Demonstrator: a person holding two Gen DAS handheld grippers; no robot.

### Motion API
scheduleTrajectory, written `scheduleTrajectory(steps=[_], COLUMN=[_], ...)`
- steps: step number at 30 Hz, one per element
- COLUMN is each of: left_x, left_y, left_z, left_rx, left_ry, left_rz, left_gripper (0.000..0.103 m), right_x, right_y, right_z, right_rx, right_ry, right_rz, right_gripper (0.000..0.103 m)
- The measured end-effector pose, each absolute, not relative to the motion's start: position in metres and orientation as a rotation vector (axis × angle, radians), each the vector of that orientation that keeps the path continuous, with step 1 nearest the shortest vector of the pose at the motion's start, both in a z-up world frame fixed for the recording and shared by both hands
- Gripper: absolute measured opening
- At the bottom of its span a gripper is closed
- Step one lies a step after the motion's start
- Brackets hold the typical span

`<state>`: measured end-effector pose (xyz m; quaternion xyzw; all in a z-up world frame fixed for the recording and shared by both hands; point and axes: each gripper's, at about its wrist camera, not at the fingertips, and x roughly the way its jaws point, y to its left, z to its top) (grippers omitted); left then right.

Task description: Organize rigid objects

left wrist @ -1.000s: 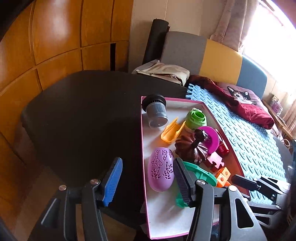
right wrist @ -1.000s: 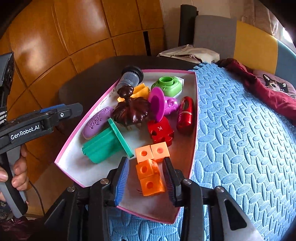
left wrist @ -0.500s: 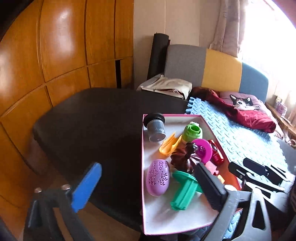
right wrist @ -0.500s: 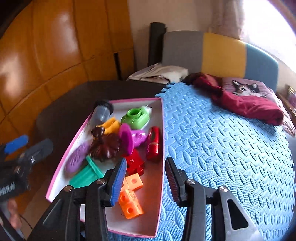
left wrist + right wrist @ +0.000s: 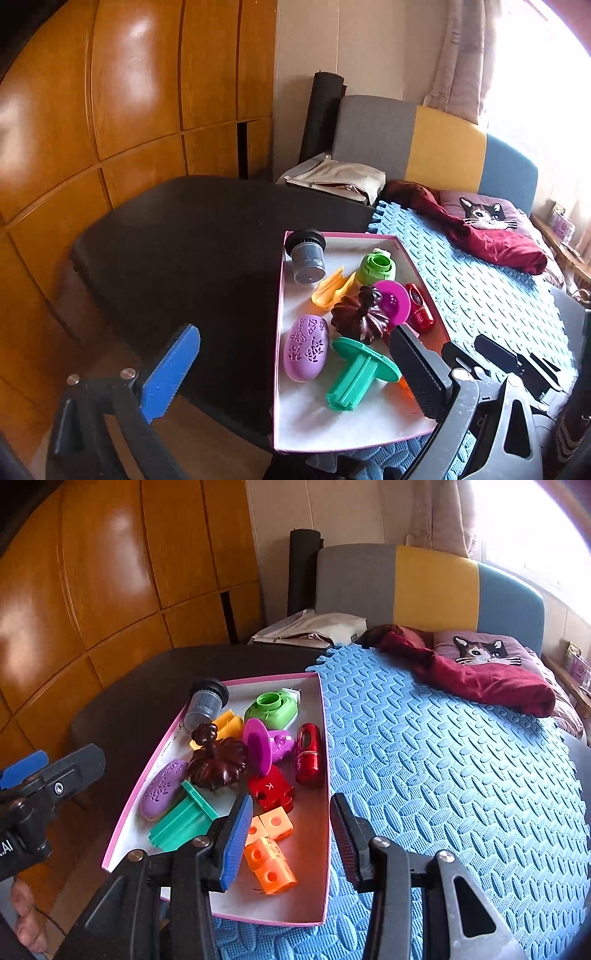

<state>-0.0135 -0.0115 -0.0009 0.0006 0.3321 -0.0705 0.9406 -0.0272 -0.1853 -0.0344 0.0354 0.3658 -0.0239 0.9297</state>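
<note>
The left claw [image 5: 295,373] has just spread wide, empty; the right claw [image 5: 291,838] gapes partway, empty, above the pink-rimmed box [image 5: 325,886] on the blue mat [image 5: 443,775]. Inside it lie a green spool [image 5: 354,373], purple oval [image 5: 306,347] and orange cubes [image 5: 269,864]. Both claws sit higher than before.

The wooden wall panels [image 5: 122,92] are glossy and throw back the light. The foam mat [image 5: 443,760] is blue, matt and embossed with ridges. The pink-edged tray [image 5: 325,775] looks like matt cardboard, white inside. In it, at twelve o'clock, the green cap [image 5: 272,707] is smooth plastic; the red cylinder [image 5: 309,755] at three o'clock is shiny; the brown flower-shaped piece [image 5: 218,762] is glossy. The orange cubes [image 5: 271,853] at six o'clock are matt plastic. The maroon blanket [image 5: 476,675] is soft cloth.
</note>
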Motion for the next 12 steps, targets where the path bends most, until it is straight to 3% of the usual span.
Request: scheduleTrajectory(steps=[12], left_x=[-0.0155], left_y=[-0.0108], left_z=[0.0008], left_rx=[0.033], left_ry=[0.649], left_rz=[-0.113], left_gripper=[0.103], right_x=[-0.0291], right_y=[-0.1831], right_z=[-0.0302], right_rx=[0.063], right_ry=[0.733], right_rz=[-0.043], right_gripper=[0.044])
